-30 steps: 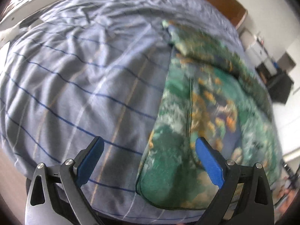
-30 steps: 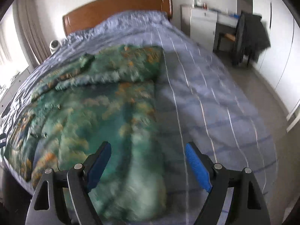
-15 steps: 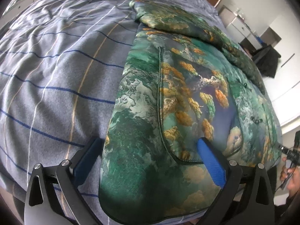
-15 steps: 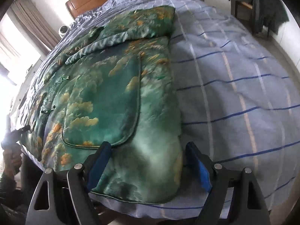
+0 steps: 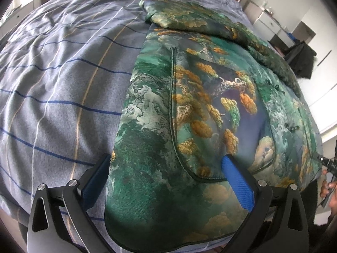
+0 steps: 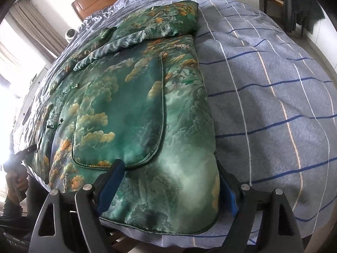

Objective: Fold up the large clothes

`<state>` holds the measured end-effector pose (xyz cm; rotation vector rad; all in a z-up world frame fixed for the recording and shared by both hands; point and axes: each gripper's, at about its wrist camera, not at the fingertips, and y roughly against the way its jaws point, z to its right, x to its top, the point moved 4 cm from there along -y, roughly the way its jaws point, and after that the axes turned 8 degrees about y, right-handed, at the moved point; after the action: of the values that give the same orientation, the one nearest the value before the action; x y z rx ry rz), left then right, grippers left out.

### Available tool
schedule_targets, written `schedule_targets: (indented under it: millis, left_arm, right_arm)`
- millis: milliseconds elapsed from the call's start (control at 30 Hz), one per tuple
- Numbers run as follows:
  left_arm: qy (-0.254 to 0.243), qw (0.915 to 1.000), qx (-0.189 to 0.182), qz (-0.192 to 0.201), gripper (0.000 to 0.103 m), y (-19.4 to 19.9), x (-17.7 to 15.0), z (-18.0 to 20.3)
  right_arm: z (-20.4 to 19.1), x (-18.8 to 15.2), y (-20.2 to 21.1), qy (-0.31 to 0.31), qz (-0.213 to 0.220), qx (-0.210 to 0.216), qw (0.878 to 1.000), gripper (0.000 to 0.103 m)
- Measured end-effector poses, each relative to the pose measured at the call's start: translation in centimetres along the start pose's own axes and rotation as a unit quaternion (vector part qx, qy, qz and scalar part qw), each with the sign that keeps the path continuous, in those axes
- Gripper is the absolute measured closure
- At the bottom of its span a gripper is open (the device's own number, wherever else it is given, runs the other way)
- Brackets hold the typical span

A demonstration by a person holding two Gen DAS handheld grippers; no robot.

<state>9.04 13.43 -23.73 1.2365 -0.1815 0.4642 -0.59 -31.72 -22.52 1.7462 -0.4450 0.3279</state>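
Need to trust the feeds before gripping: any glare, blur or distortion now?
Left wrist: sharp, fisheye bulges the bed, dark shadow on the jacket hem. Right wrist: window blown out at left, jacket sharp.

So there's a green brocade jacket (image 5: 189, 109) with gold pine-tree patterns spread flat on a bed's grey-blue striped duvet (image 5: 63, 84), hem toward the near edge. The left gripper (image 5: 167, 181) hangs over the jacket's near left corner with its blue-padded jaws wide apart, fabric between them but not pinched. A big patch pocket (image 5: 210, 116) sits mid-panel. Far right there's a white cabinet (image 5: 267, 23).
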Motion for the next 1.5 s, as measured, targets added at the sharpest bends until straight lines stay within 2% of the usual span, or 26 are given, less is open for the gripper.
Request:
schedule_targets:
  millis: [633, 800, 867, 967, 1033, 1067, 1133, 1167, 1200, 1333, 1500]
  left_arm:
    - [-0.027, 0.9994, -0.015, -0.017, 0.002, 0.1, -1.1, 1.8]
    - [-0.041, 0.9984, -0.022, -0.031, 0.004, 0.2, -1.6, 3.1]
    - [-0.055, 0.9978, -0.013, -0.035, 0.008, 0.2, -1.7, 3.6]
    - [-0.077, 0.9961, 0.015, -0.041, 0.028, 0.6, -2.0, 4.1]
    - [-0.089, 0.9946, 0.034, -0.042, 0.052, 1.1, -2.0, 4.2]
    - [-0.092, 0.994, 0.042, -0.043, 0.058, 1.4, -1.9, 4.2]
    - [-0.092, 0.9939, 0.043, -0.043, 0.081, 1.9, -1.8, 4.1]
    - [-0.089, 0.9944, 0.038, -0.043, 0.084, 2.0, -1.7, 4.1]
    - [-0.084, 0.995, 0.034, -0.043, 0.087, 2.1, -1.6, 4.1]
    - [-0.075, 0.9959, 0.034, -0.037, 0.091, 2.7, -1.7, 4.2]
    - [-0.042, 0.9988, 0.002, -0.024, 0.091, 4.5, -1.5, 3.5]
  right_arm:
    - [0.4, 0.4, 0.9, 0.007, -0.001, -0.002, 1.0, 0.019]
    - [0.7, -0.4, 0.5, 0.027, -0.023, 0.01, 0.999, 0.019]
    - [0.4, -0.6, 0.3, 0.044, -0.025, 0.006, 0.999, 0.019]
    - [0.0, -0.3, 0.2, 0.049, -0.023, 0.023, 0.998, 0.019]
    - [-0.3, 0.2, 0.5, 0.035, -0.021, 0.047, 0.998, 0.019]
    - [-0.4, 0.4, 0.7, 0.03, -0.02, 0.056, 0.998, 0.024]
    - [-0.5, 0.8, 1.3, 0.022, -0.02, 0.067, 0.997, 0.04]
    - [-0.5, 0.9, 1.4, 0.022, -0.021, 0.065, 0.997, 0.067]
    - [-0.4, 1.1, 1.5, 0.026, -0.022, 0.055, 0.998, 0.085]
    - [-0.8, 1.3, 1.8, 0.04, -0.024, 0.042, 0.998, 0.088]
    - [-1.7, 2.1, 3.3, 0.047, -0.007, 0.042, 0.998, 0.088]
